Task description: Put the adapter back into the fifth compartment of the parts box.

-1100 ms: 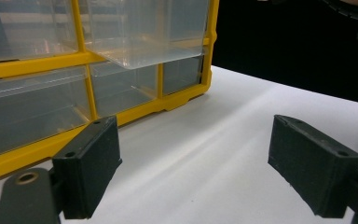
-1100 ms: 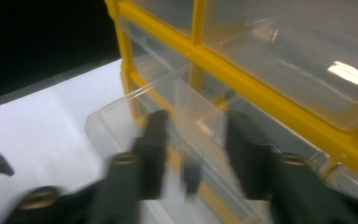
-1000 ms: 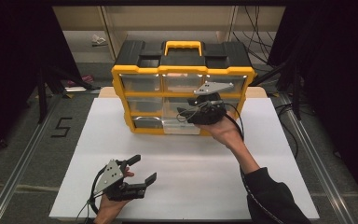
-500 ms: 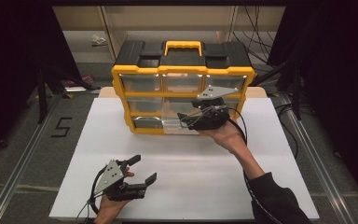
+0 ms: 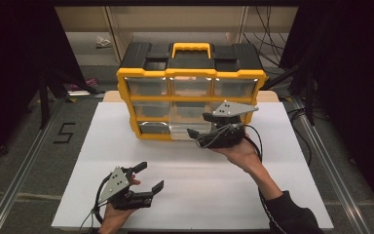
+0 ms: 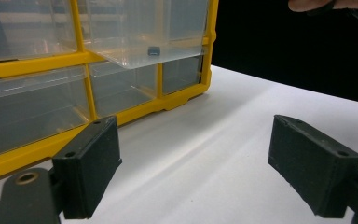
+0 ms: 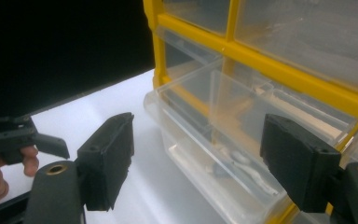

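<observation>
1. Left gripper (image 5: 148, 178) sits near the front-left corner of the white desk (image 5: 282, 195), jaws wide apart, nothing between them. Bare board all round it.
2. Yellow organizer (image 5: 191, 105) stands upright at the back edge, mid-desk. Front is a grid of clear drawers, three rows by three columns, nine by my count; a yellow handle and two black lid sections sit on top.
3. Pulled-out drawer (image 7: 223, 154), bottom row, middle column, sticks out past the yellow frame toward the front. Pale small parts lie in it; too blurred to tell what or how many. One small dark piece (image 6: 154, 50) shows through its clear floor.
4. Right gripper (image 5: 197, 126) is just beside that drawer's front, jaws have just been opening and are now wide, pads off the plastic, nothing held.
5. Desk right of the organizer and along the front edge is open.
</observation>
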A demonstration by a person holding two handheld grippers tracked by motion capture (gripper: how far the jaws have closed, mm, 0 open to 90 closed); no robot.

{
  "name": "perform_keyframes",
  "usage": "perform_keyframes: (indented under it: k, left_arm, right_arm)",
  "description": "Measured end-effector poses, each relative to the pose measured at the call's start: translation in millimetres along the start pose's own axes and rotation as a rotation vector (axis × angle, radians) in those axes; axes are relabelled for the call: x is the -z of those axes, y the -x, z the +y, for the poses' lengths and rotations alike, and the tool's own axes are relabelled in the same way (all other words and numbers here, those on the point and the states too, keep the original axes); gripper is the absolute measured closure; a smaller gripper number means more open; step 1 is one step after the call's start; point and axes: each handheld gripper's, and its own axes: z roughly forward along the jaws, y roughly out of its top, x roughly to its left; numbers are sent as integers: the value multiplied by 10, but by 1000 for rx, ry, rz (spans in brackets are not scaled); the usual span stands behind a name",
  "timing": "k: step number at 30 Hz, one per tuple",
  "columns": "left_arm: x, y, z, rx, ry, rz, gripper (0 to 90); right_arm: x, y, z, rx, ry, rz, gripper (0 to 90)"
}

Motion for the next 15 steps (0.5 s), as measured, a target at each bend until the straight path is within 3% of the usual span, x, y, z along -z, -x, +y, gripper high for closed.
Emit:
perform_keyframes:
  k: [15]
  left_arm:
    - [-2,-1,-1,-1,0,1,163]
  right_arm:
    - [119,-79,-205,-9,38,18,253]
